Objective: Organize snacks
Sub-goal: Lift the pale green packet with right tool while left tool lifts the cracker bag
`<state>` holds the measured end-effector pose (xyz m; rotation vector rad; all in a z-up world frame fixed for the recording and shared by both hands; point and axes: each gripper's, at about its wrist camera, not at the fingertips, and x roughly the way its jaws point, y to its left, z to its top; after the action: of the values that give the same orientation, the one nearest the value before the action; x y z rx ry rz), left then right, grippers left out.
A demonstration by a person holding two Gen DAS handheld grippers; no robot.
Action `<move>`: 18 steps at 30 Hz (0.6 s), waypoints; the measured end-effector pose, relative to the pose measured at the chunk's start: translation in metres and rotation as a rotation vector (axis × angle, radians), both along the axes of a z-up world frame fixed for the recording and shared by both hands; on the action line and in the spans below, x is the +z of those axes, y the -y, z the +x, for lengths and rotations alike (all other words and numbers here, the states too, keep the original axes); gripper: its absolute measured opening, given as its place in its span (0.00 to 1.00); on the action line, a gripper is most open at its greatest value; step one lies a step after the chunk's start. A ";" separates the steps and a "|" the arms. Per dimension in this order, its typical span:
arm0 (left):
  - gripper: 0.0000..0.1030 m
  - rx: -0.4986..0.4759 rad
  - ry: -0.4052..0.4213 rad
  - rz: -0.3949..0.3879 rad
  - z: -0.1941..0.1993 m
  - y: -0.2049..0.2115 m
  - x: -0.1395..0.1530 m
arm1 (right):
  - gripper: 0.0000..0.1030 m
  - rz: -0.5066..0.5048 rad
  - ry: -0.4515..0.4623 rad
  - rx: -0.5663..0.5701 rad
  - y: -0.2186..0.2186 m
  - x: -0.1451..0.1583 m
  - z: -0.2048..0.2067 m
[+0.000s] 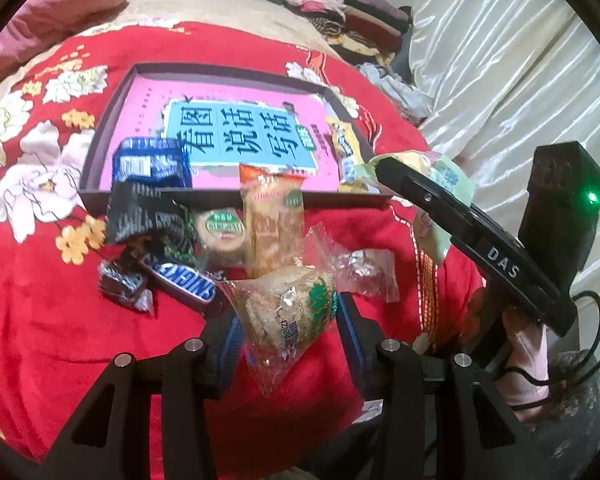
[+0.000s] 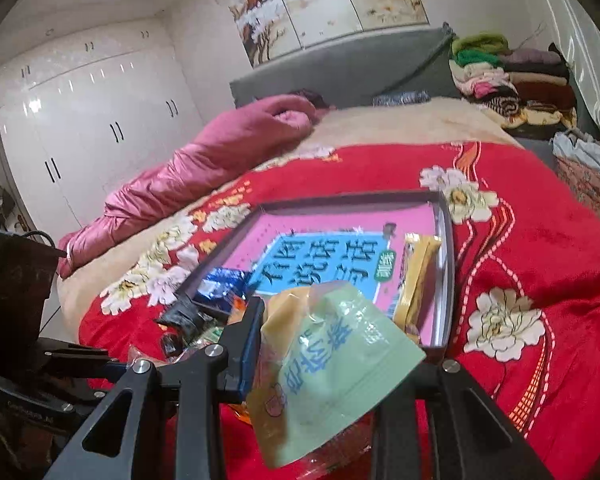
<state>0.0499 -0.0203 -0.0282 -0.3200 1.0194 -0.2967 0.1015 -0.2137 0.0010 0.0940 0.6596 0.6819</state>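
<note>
Left wrist view: the left gripper (image 1: 286, 334) is clamped on a clear triangular packet of brownish snack (image 1: 286, 316), held above the red floral blanket (image 1: 40, 320). Loose wrapped snacks (image 1: 204, 236) lie just before the shallow dark tray (image 1: 104, 120). The right gripper (image 2: 320, 356) has its jaws closed on a pale green and yellow pouch (image 2: 324, 368), near the tray's front right corner.

White wardrobe (image 2: 80, 120), grey headboard (image 2: 340, 64), red floral bedspread (image 2: 540, 240), folded clothes (image 2: 512, 76)
</note>
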 end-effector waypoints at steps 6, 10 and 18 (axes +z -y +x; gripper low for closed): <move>0.45 0.028 0.029 0.004 0.005 -0.009 0.012 | 0.32 0.016 0.031 0.007 -0.002 0.007 -0.003; 0.45 0.046 0.043 0.005 0.009 -0.014 0.018 | 0.32 0.023 0.040 -0.002 -0.002 0.009 -0.002; 0.45 0.089 0.066 0.010 0.017 -0.026 0.027 | 0.32 0.051 0.043 -0.004 -0.001 0.010 0.001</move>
<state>0.0669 0.0052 -0.0012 -0.3436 0.9388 -0.2207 0.1029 -0.2124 0.0107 0.1272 0.6012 0.6949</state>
